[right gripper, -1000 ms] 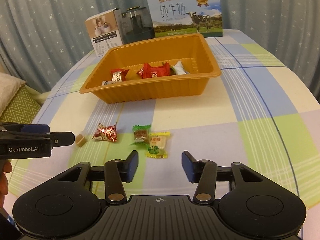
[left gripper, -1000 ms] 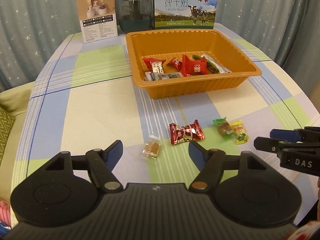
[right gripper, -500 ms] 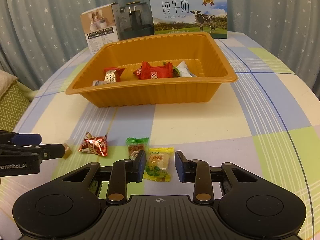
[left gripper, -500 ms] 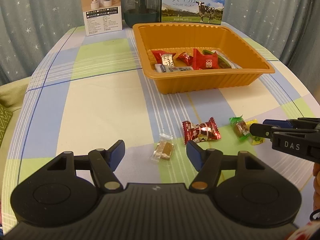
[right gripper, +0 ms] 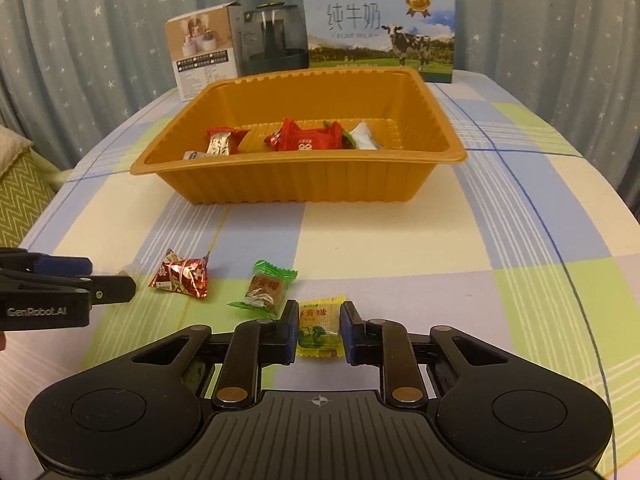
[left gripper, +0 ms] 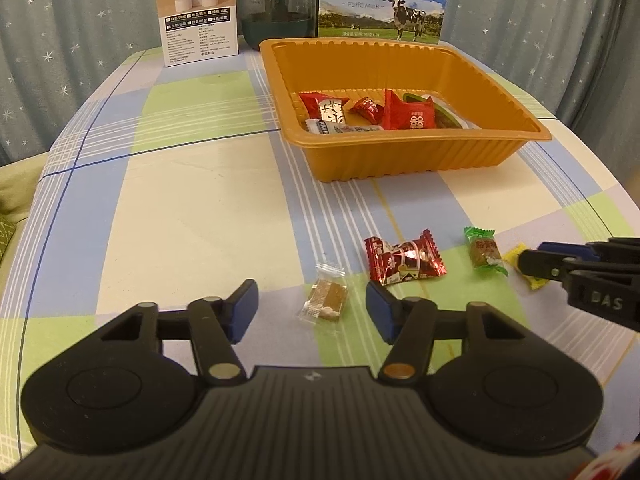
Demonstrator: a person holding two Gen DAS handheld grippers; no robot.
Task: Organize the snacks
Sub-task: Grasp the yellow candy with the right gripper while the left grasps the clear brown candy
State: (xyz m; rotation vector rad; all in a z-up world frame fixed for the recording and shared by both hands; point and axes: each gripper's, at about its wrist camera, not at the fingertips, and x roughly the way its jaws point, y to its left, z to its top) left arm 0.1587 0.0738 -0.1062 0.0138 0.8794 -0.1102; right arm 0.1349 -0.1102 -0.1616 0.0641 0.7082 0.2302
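An orange tray (left gripper: 400, 152) (right gripper: 304, 184) stands mid-table with several wrapped snacks in it. In front of it a clear-wrapped brown candy (left gripper: 326, 300), a red foil candy (left gripper: 404, 264) (right gripper: 182, 276), a green-wrapped candy (left gripper: 484, 250) (right gripper: 266, 290) and a yellow candy (right gripper: 320, 326) lie on the cloth. My left gripper (left gripper: 312, 308) straddles the brown candy; its jaws are closing, and the pads stand clear of the wrapper. My right gripper (right gripper: 320, 332) is closing too, with both pads against the sides of the yellow candy, which still rests on the table.
A milk carton box (left gripper: 384, 0), a dark glass jug (left gripper: 278, 8) and a white product box (left gripper: 198, 12) line the table's far edge before a starry curtain. The checked tablecloth (left gripper: 180, 200) falls away at the left beside a green cushion (right gripper: 24, 204).
The left gripper came down over the brown candy and its jaws narrowed. The right jaws drew in around the yellow candy until they met its sides.
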